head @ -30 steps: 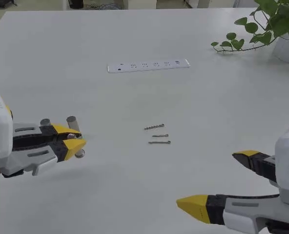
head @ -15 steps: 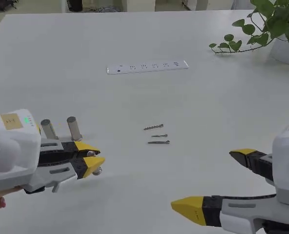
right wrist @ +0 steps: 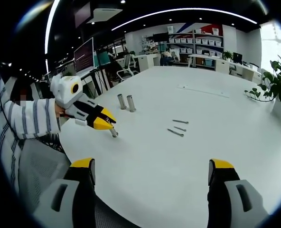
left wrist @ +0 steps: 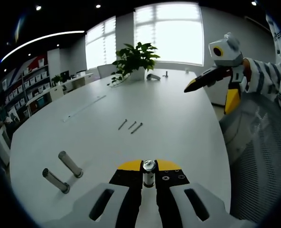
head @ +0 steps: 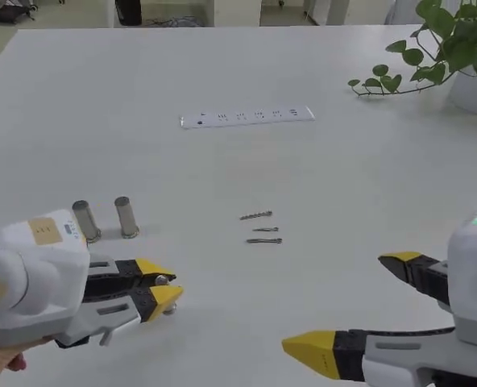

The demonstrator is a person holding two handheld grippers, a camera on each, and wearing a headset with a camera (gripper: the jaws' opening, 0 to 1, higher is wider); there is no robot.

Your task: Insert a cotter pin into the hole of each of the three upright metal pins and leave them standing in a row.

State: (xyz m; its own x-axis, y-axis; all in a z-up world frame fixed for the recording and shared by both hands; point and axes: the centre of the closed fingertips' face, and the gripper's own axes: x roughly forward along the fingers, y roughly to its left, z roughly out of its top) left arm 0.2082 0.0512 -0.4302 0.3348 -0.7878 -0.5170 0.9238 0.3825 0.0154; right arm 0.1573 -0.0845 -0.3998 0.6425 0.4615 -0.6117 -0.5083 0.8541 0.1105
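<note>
**Head view.** The left tongs are being held pressed onto one metal pin, roughly upright between the yellow tips. Against the picture of a second ago, this pin is being carried off from the two standing pins, toward the near right. Those two are being left upright side by side at the far left. The three cotter pins are lying unmoved mid-table. No cotter pin is being inserted yet. Judged: the held pin is being brought toward the cotter pins for the first insertion. The right tongs are being held spread wide and empty at the near right. A white power strip and a leafy plant are lying farther off on the table.

**Left gripper view.** The held pin is being shown as a smooth, dull-grey cylinder with a rounded, shiny head. The standing pins are matching cylinders.

**Right gripper view.** The cotter pins are being shown as thin, bright wire slivers, well apart from the held pin. The table surface is matte white.
</note>
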